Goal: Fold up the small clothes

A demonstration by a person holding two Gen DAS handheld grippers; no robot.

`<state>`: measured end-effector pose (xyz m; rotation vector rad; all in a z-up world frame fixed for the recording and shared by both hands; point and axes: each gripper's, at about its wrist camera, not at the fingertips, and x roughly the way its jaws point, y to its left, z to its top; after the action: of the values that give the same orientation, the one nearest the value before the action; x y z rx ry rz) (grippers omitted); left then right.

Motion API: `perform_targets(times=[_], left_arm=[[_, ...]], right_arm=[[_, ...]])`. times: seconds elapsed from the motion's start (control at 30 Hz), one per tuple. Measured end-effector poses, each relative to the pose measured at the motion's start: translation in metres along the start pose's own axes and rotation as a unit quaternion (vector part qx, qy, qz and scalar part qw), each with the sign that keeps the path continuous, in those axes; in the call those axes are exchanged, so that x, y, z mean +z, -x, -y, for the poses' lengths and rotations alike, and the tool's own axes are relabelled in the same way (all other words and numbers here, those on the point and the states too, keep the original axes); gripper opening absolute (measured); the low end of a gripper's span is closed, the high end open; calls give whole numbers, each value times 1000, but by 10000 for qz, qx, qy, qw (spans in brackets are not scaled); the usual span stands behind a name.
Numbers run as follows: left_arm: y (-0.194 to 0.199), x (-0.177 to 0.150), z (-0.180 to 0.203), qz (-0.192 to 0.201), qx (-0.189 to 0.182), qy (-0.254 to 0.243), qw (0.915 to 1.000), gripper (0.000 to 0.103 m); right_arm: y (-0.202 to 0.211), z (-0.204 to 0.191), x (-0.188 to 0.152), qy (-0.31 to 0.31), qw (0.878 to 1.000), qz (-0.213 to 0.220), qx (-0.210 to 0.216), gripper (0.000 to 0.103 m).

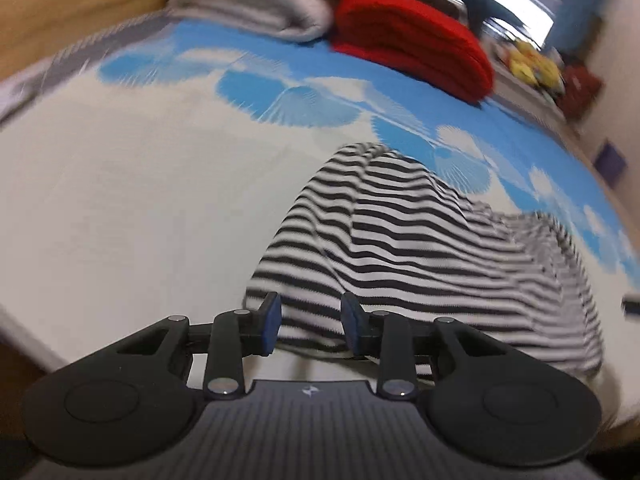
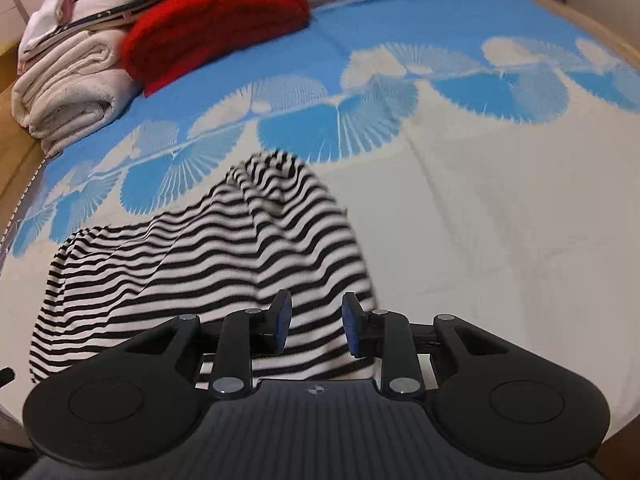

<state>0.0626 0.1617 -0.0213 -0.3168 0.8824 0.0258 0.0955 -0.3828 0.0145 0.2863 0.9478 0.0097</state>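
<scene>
Two hand-held grippers hover over our striped top (image 1: 404,248), which lies rumpled on the near part of the bed (image 1: 132,200). Our left hand-held gripper (image 1: 310,326) and right hand-held gripper (image 2: 316,324) both stand parted above the cloth, pinching nothing. Far off, a red knit (image 2: 216,20) rests beside folded white towels (image 2: 68,88).
</scene>
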Motion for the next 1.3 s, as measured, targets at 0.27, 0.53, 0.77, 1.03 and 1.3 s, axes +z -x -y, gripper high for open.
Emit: perform_targets(times=[0.27,0.53,0.77,1.03,1.3], left_arm=[[-29,-5,-27,-792,-584,1403,9852,42],[-55,-13,-59,-1031,-574,2649,9570,61],[-73,-3,-59,-809,-652,2706,9571,61],[-76,3,-24,-668,-291,1746,9819,31],[-55,12,8,-277,-100,620,9976,15]], right_arm=[[25,4,-3,175,9993,343,22,29],[65,-4,-24,84,9968,754,260,29],[89,-3,-53,-516,9940,884,394,29],[80,-19,-64,-222,9962,833,99,29],[71,-33,-66,115,9964,833,-44,29]])
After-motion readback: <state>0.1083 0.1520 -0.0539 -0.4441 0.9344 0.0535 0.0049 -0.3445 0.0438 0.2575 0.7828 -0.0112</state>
